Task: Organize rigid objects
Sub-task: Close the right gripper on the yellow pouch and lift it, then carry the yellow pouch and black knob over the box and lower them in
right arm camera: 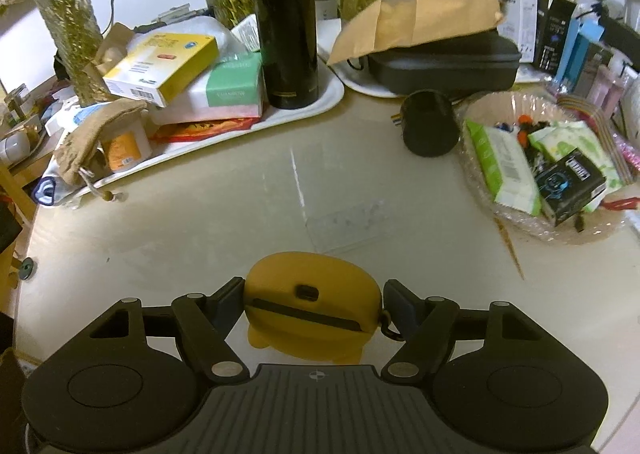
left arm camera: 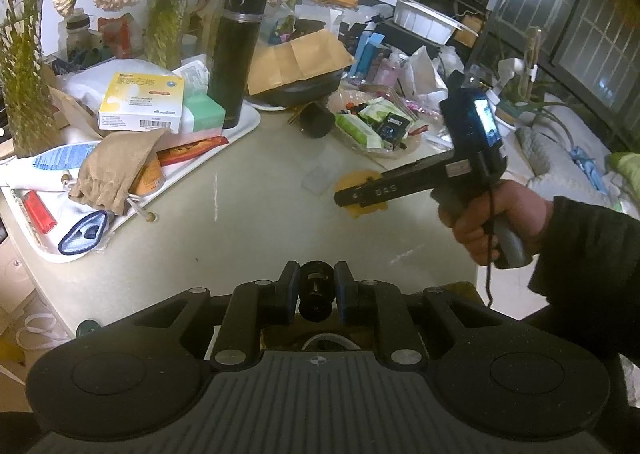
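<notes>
While clutter rings beige table [right arm camera: 200, 238], left gripper [left arm camera: 316, 288] clamps black cylinder [left arm camera: 316, 290]; right gripper [right arm camera: 314, 304] wide around yellow case [right arm camera: 304, 314].

Legible markings: one item only.
Right gripper [left arm camera: 360, 194], at 3 o'clock in the left wrist view, bears "DAS" on its finger; box and packet print unreadable.

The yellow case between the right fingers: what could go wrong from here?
1. The yellow case sits between the right gripper fingers, which look open; the left one seems nearer, so closing may push it sideways.
2. Its rounded, smooth body could slip out when squeezed.
3. The left gripper already holds a small black cylinder, so it cannot help steady the case.
</notes>
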### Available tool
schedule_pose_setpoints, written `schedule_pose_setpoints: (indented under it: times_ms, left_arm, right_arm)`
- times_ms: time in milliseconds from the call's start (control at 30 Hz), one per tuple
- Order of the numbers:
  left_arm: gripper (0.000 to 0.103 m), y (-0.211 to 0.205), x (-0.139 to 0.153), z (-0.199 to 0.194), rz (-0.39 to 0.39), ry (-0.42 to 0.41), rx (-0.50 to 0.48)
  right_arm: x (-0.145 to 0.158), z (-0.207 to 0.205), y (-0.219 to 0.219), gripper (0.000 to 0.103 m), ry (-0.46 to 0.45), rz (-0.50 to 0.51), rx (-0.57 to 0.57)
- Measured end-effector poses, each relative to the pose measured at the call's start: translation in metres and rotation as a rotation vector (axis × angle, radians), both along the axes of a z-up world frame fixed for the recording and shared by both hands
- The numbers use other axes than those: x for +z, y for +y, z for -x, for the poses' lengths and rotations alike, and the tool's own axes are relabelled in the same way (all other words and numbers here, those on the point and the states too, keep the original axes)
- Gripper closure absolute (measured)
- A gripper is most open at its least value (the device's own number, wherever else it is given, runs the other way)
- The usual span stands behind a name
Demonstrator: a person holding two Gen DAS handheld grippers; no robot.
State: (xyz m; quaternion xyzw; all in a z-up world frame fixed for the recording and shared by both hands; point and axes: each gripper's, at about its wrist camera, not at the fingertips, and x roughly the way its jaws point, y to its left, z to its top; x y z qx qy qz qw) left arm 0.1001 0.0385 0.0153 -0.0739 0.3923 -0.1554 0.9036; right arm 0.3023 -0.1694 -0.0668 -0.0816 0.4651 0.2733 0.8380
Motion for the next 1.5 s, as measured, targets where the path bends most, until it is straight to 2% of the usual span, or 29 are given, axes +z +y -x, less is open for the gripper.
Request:
schedule_pose_setpoints:
  times_ms: [500, 733, 1100, 1267, 1333, 1433, 1467, 1500]
  left_arm:
    - [0.084, -0.016, 0.007, 0.006, -0.048, 0.006, -0.037]
    - [0.084, -0.031, 0.003, 0.013, -0.062, 0.029, -0.081]
    - [0.084, -0.072, -0.012, 0.028, -0.063, 0.080, -0.206]
    - [0.084, -0.085, -0.017, 0.031, -0.015, 0.095, -0.287]
    - [0.078, -0.090, -0.018, 0.033, -0.017, 0.095, -0.298]
    - [0.054, -0.092, -0.017, 0.036, -0.045, 0.095, -0.291]
    - [0.049, -0.091, -0.016, 0.037, -0.060, 0.087, -0.275]
    - [0.049, -0.089, -0.015, 0.038, -0.075, 0.083, -0.259]
  right_arm:
    - [0.049, 0.047, -0.025, 0.026, -0.048, -0.031, -0.005]
    - [0.074, 0.079, -0.038, 0.026, -0.074, -0.085, -0.011]
    - [0.093, 0.132, -0.055, 0.026, -0.106, -0.091, 0.002]
    - [0.095, 0.146, -0.065, 0.026, -0.108, -0.093, -0.010]
    - [0.095, 0.151, -0.069, 0.026, -0.108, -0.092, -0.016]
    - [0.096, 0.159, -0.075, 0.026, -0.105, -0.093, -0.025]
    - [0.096, 0.162, -0.077, 0.026, -0.103, -0.095, -0.027]
    - [0.096, 0.164, -0.079, 0.026, -0.101, -0.097, -0.029]
